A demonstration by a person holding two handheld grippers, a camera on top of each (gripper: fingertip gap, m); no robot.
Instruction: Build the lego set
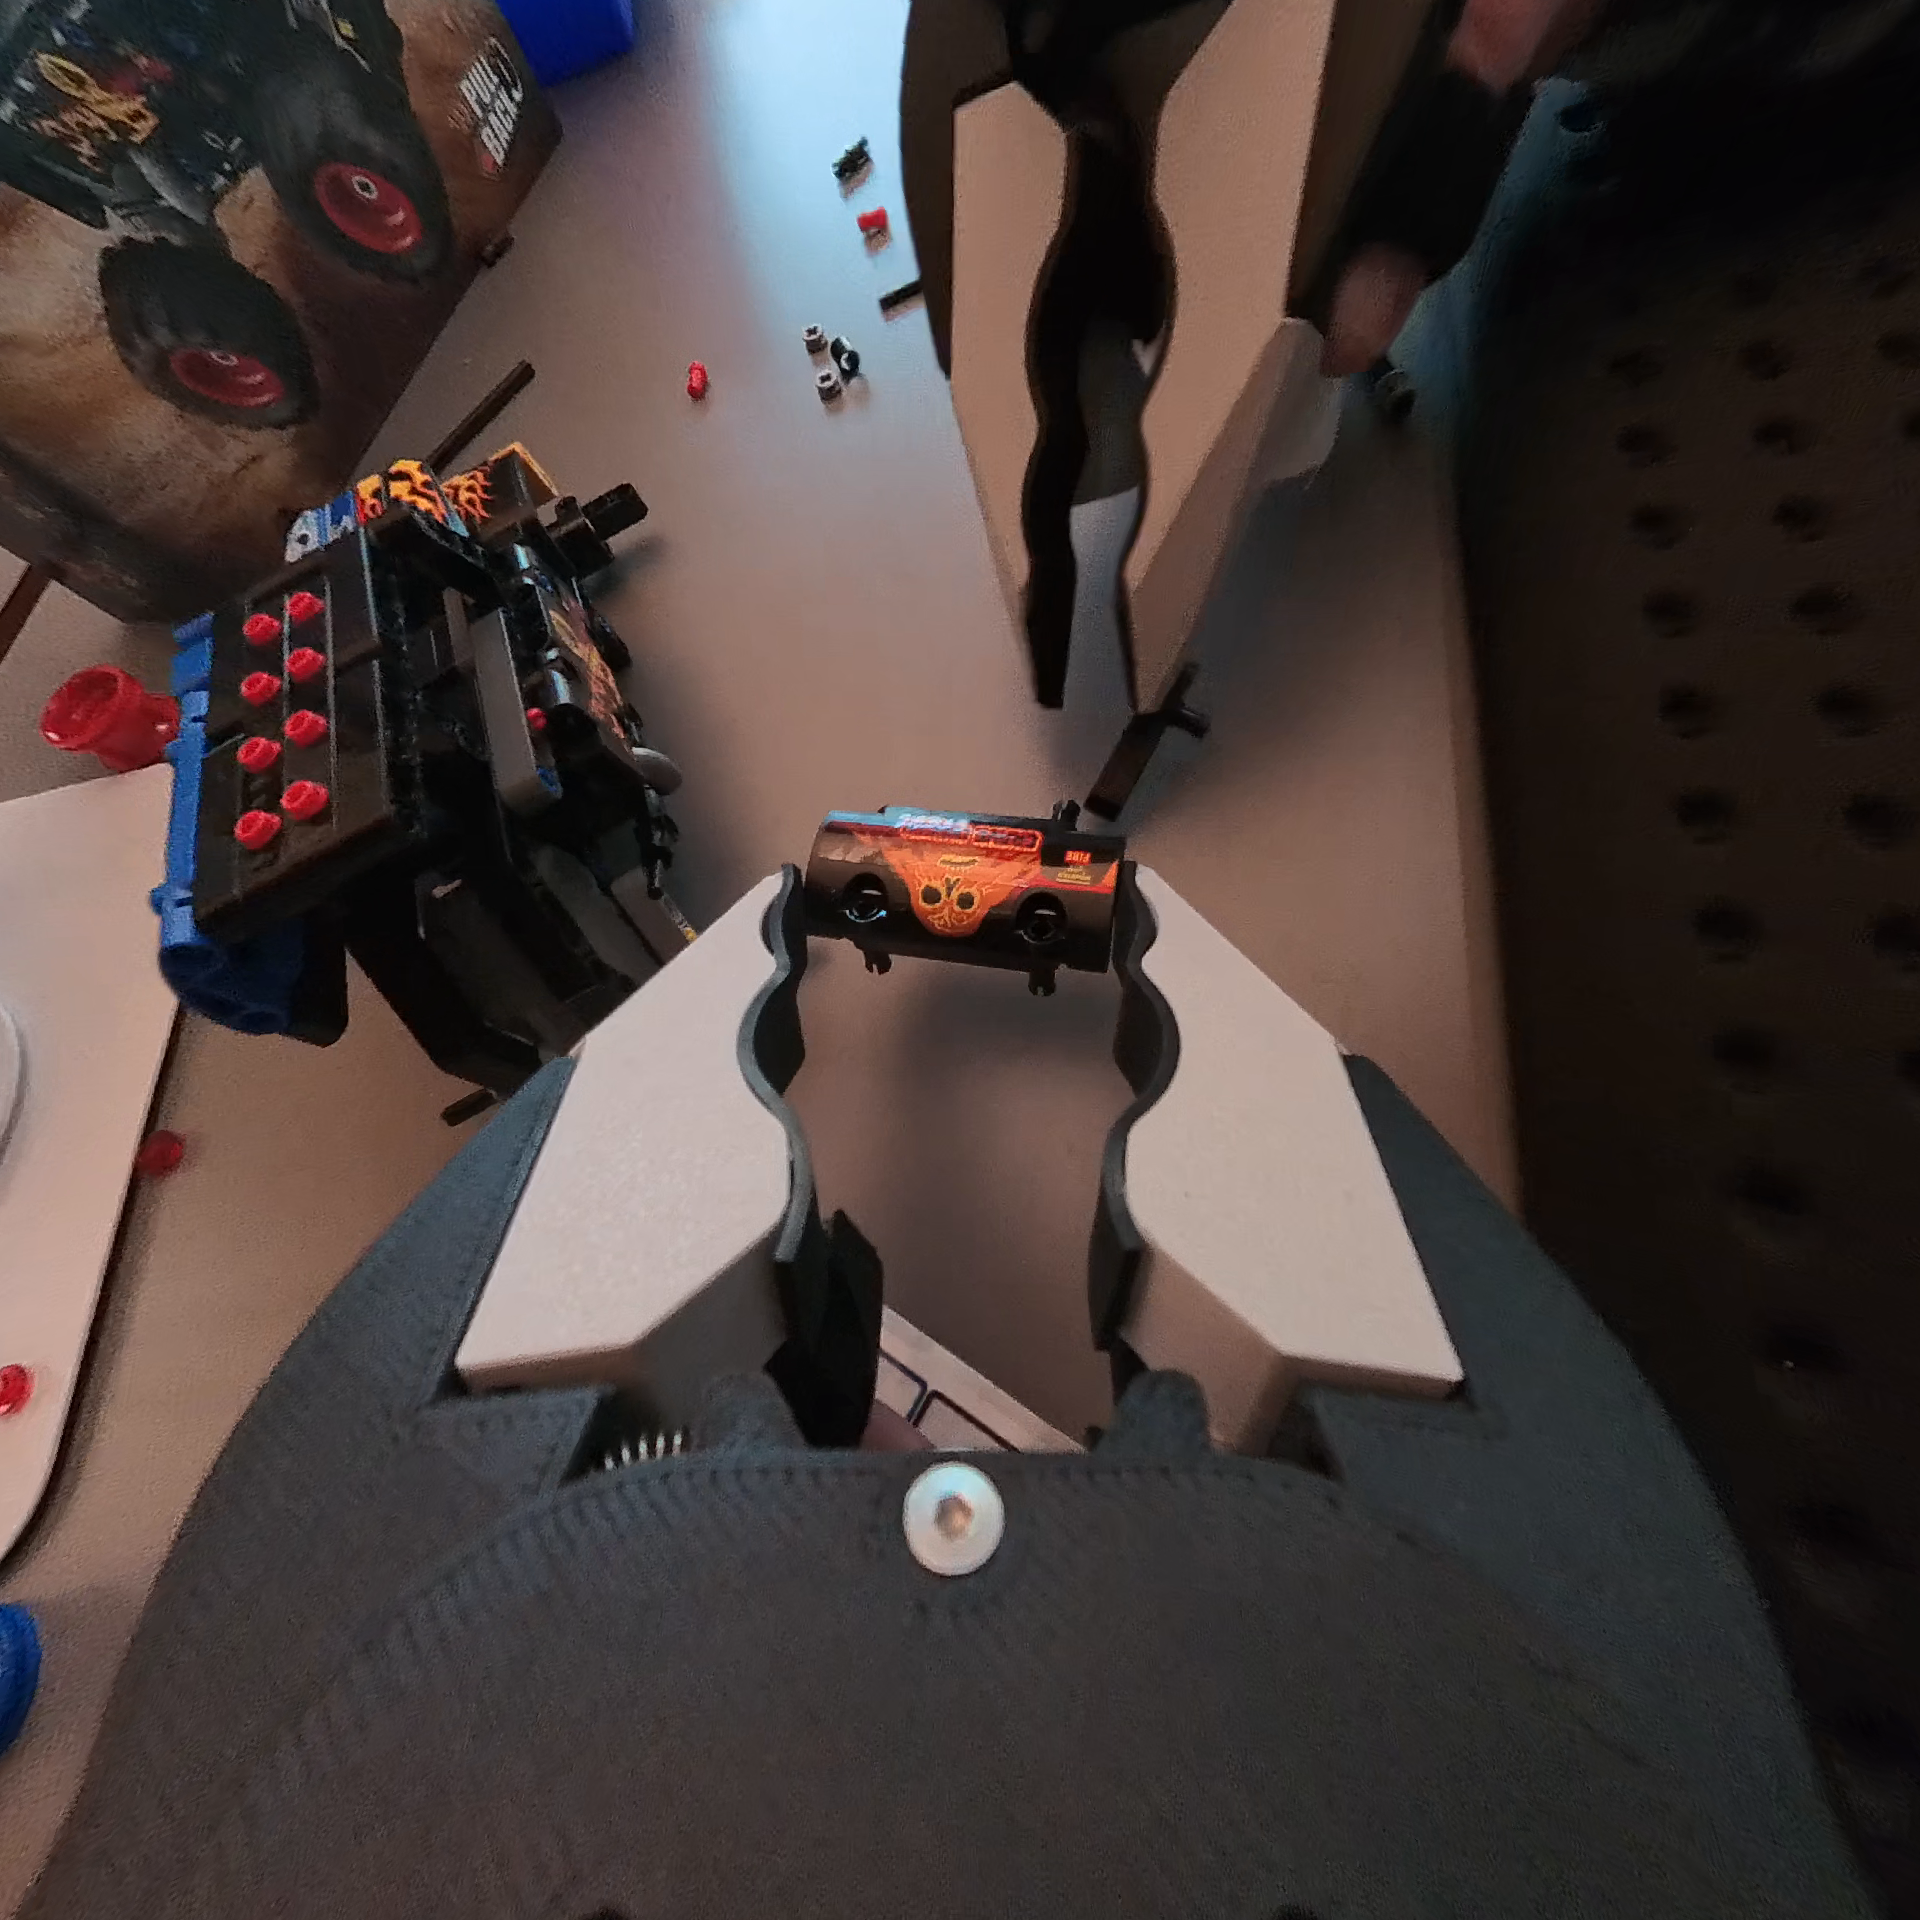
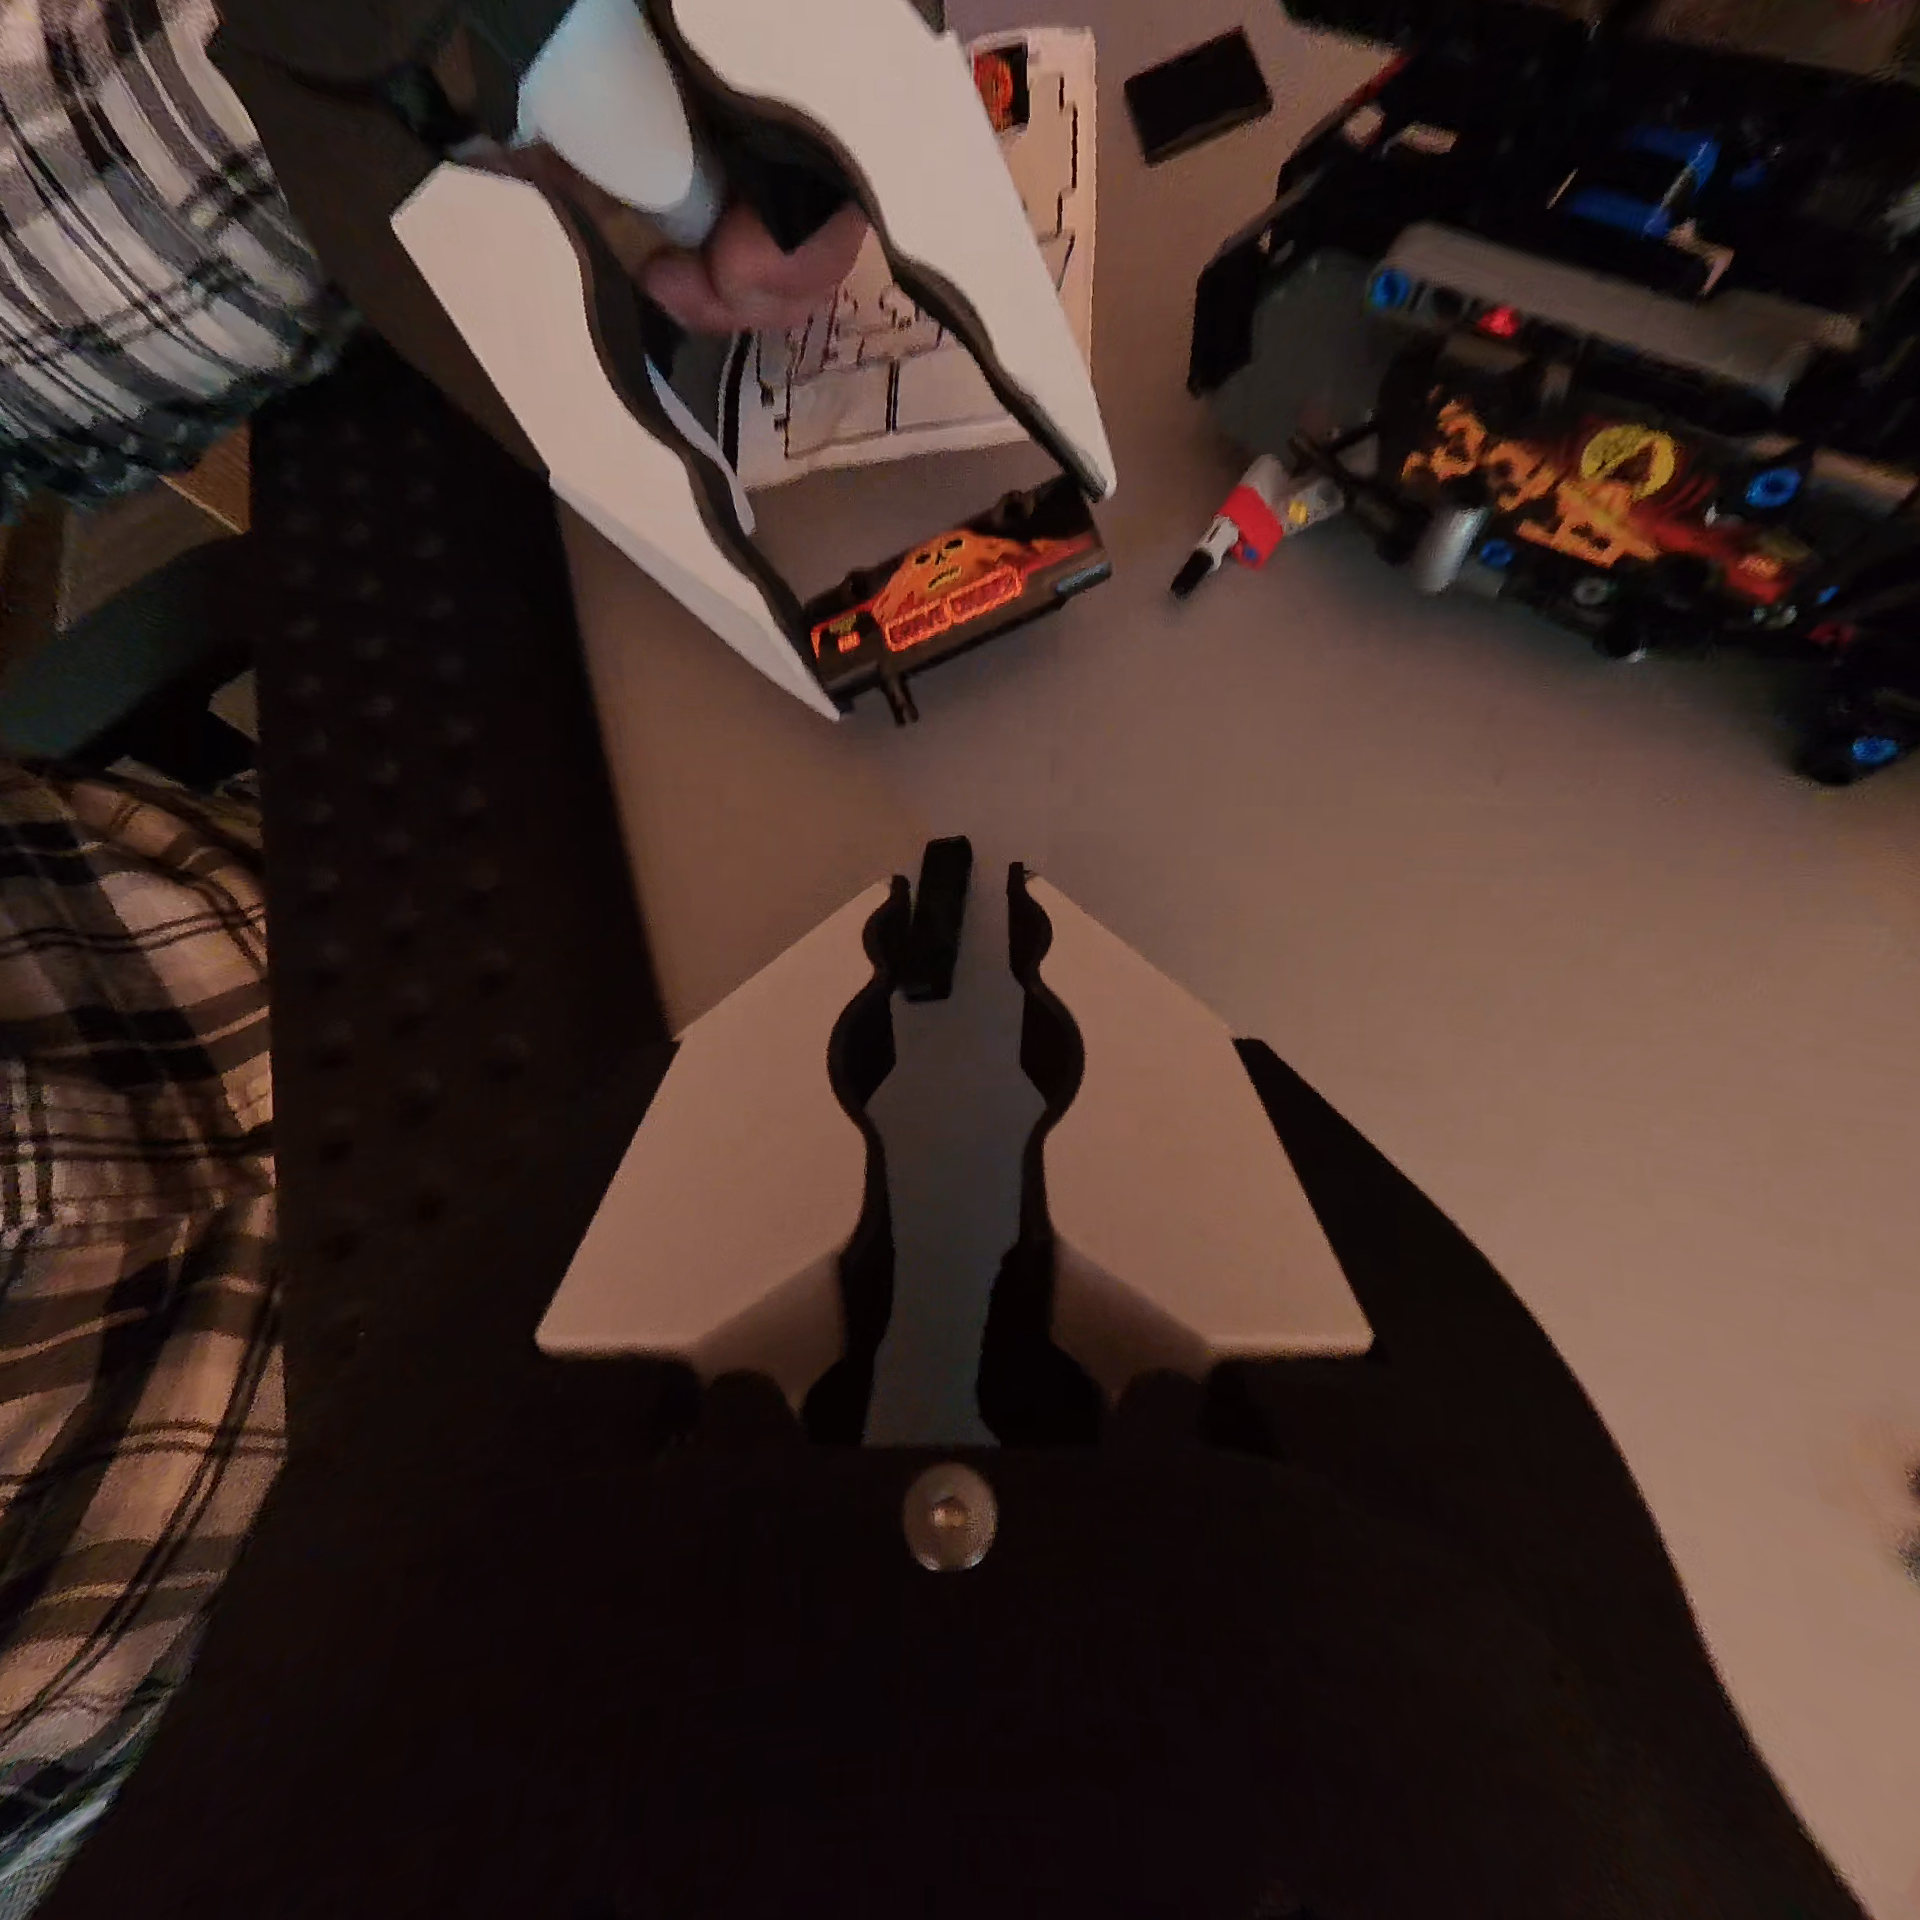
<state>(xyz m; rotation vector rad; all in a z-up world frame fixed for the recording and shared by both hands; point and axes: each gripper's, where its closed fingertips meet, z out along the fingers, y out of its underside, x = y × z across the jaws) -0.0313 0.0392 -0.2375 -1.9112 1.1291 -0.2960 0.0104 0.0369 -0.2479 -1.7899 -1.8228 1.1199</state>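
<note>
My left gripper is shut on a black panel with an orange skull sticker and holds it by its ends just above the grey table. The right wrist view shows the same gripper and panel from the far side. My right gripper is nearly closed on a small black lego piece, which lies against its left finger. In the left wrist view the right gripper hangs just beyond the panel with the black piece at its tips. The half-built black truck lies to the left.
The set's box stands at the back left, with small loose pieces and a red hub nearby. The instruction booklet, a red and grey part and the truck show in the right wrist view. A dark perforated chair borders the table. There is about 5 centimeters between the tips of the two grippers. It is some 25 centimeters from my left tips to the red hub.
</note>
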